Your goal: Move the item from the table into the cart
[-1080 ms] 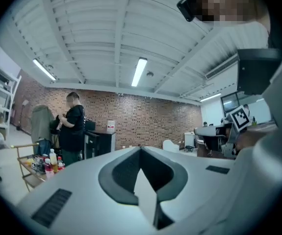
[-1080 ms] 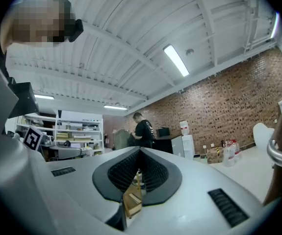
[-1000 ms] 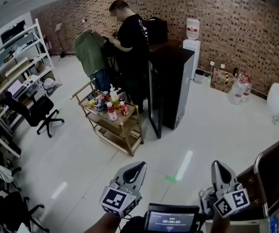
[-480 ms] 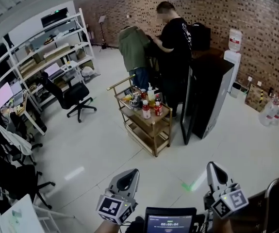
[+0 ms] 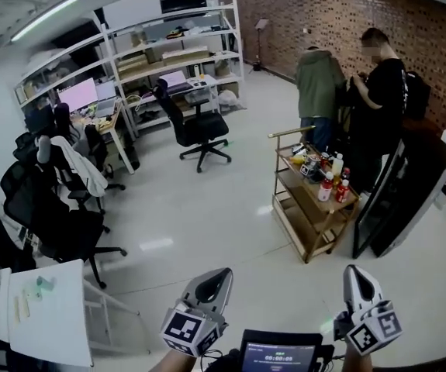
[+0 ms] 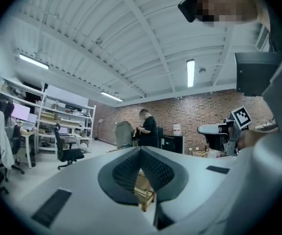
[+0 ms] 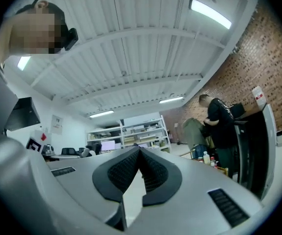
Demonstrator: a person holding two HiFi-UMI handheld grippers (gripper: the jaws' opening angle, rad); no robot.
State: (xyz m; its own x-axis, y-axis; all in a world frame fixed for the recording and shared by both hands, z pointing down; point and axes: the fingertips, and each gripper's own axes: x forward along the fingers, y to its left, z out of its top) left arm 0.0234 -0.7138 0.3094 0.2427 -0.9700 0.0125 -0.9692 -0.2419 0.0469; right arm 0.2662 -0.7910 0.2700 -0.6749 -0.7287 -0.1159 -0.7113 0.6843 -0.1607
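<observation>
While both grippers sit at the bottom edge of the head view, the left gripper and the right gripper point out over the pale floor. Each gripper view shows its dark ribbed pads meeting at the tips, so both pairs of jaws are closed and hold nothing. A small screen sits low between the two grippers.

The cart, a gold-framed trolley with three shelves, stands at the right of the head view, well apart from both grippers. Its top shelf carries a cluster of bottles. In the left gripper view, part of the cart's frame shows through the narrow gap below the closed tips.

A white table lies at the lower left of the head view, to the left of the left gripper and apart from it. It bears a small green object and some pale flat pieces. Which of these is the item to be moved cannot be told.

Behind the cart stand a person in a green jacket and a person in black, beside a tall black cabinet. White shelving and office chairs fill the far left.
</observation>
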